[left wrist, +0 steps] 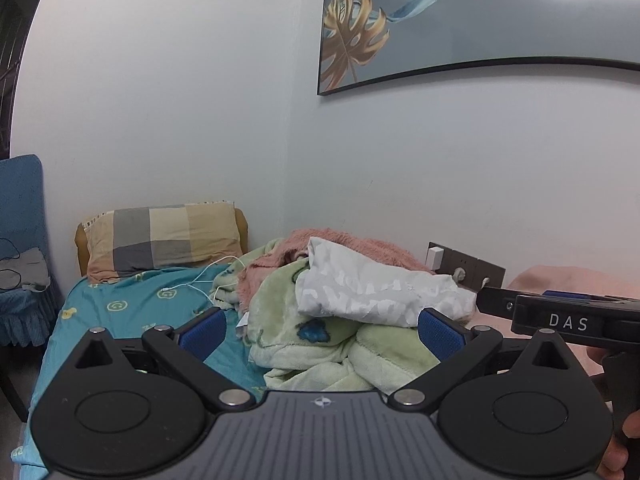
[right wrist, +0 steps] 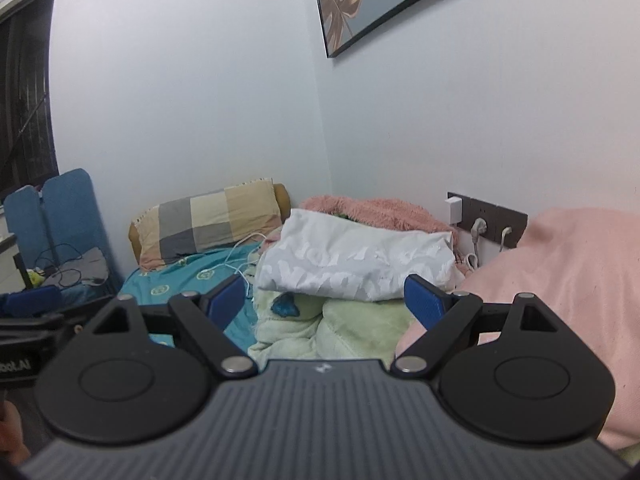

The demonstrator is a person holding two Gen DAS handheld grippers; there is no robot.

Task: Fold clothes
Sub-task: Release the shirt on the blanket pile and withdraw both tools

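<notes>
Grippers both released, nothing between the jaws: left gripper (left wrist: pixel 320 332) and right gripper (right wrist: pixel 324 300) hover above the bed (left wrist: pixel 132 304), white garment (left wrist: pixel 380 292) heaped on the green blanket (left wrist: pixel 320 352) ahead.

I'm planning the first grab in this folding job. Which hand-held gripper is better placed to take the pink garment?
Probably the right hand-held gripper: open and empty, with the pink garment right beside its right finger. The left hand-held gripper, also open, faces the green blanket.
</notes>
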